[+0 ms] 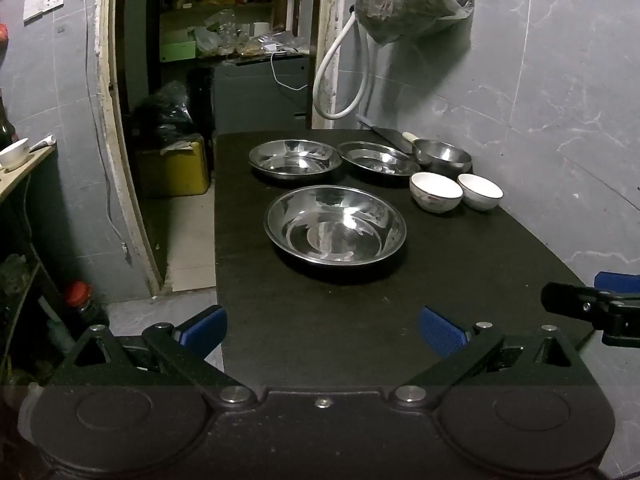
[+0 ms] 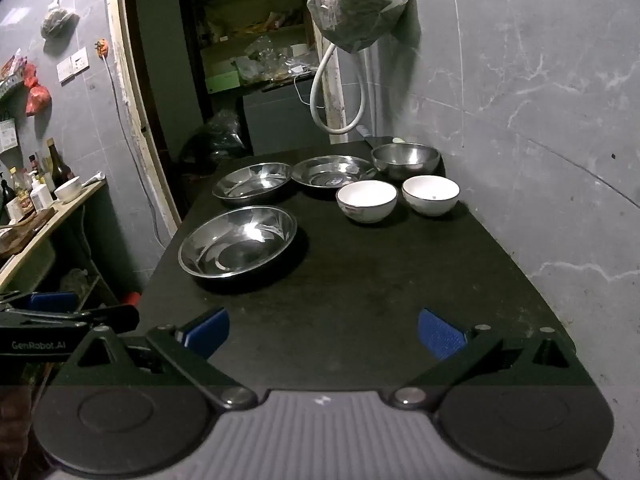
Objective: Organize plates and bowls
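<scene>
On the dark surface [image 1: 320, 320] sat 3 steel plates, a steel bowl [image 1: 442, 156] & 2 white bowls; both tongs, left [image 1: 322, 332] & right [image 2: 322, 334], hung wide open, holding nothing.

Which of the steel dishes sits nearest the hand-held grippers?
The big steel plate, alone in the front row at the table's middle. The other two steel plates and the steel bowl line the far edge.
</scene>
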The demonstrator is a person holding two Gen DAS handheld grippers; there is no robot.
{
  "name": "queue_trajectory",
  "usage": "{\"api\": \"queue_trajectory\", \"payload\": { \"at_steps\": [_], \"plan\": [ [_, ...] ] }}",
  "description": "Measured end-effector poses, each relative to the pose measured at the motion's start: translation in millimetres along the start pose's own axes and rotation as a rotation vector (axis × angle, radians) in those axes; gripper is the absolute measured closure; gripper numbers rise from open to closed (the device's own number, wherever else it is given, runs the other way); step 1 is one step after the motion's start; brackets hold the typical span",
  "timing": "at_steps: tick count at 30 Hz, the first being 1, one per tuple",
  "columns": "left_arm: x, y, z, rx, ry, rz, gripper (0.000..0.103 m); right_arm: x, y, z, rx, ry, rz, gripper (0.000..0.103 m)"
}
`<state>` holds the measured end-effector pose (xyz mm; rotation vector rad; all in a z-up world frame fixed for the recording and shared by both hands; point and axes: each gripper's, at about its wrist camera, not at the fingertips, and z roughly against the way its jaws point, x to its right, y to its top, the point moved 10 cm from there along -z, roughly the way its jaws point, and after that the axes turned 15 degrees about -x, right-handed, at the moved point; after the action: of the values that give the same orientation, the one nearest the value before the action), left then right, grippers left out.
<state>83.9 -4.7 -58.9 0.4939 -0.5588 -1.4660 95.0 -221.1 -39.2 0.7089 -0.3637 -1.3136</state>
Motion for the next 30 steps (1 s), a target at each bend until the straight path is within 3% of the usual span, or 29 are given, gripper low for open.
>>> {"api": "queue_trajectory", "payload": {
  "at_steps": [30],
  "plan": [
    [-0.8,1.2,-2.5,0.001,-0.002,0.006,0.001,-5.1,2.8,4.5,0.007,-0.017,0.027,0.000]
  ]
}}
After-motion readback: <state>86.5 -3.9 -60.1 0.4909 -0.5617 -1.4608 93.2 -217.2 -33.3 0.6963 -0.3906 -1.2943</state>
